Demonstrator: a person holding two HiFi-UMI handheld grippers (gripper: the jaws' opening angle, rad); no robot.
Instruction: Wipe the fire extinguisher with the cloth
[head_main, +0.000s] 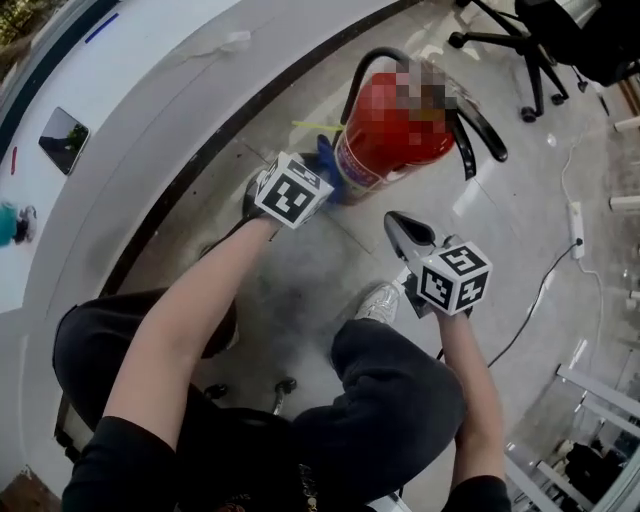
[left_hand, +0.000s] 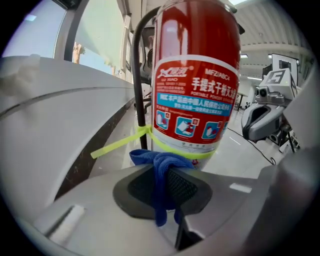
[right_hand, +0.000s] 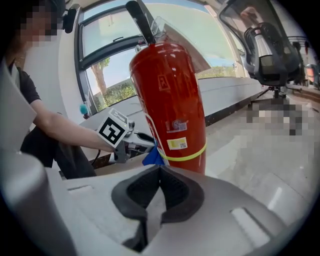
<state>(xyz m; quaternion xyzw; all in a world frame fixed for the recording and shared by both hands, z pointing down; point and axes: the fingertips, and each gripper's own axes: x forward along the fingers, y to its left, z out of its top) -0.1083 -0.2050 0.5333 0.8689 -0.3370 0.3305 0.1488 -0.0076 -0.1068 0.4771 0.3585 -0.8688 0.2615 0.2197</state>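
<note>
A red fire extinguisher (head_main: 395, 125) stands upright on the floor, with a black hose, a yellow-green band round its base and a printed label (left_hand: 195, 107). My left gripper (head_main: 322, 170) is shut on a blue cloth (left_hand: 162, 172), whose bunched end sits close against the extinguisher's base. In the right gripper view the same cloth (right_hand: 151, 156) shows beside the red cylinder (right_hand: 170, 105). My right gripper (head_main: 392, 222) is shut and holds nothing; it hangs a little short of the extinguisher on its near right side.
A curved white counter (head_main: 120, 130) with a dark base strip runs along the left. An office chair (head_main: 540, 40) stands at the back right. A white cable (head_main: 560, 270) and power strip (head_main: 576, 228) lie on the floor at right. The person's knee and shoe (head_main: 378, 300) sit below the grippers.
</note>
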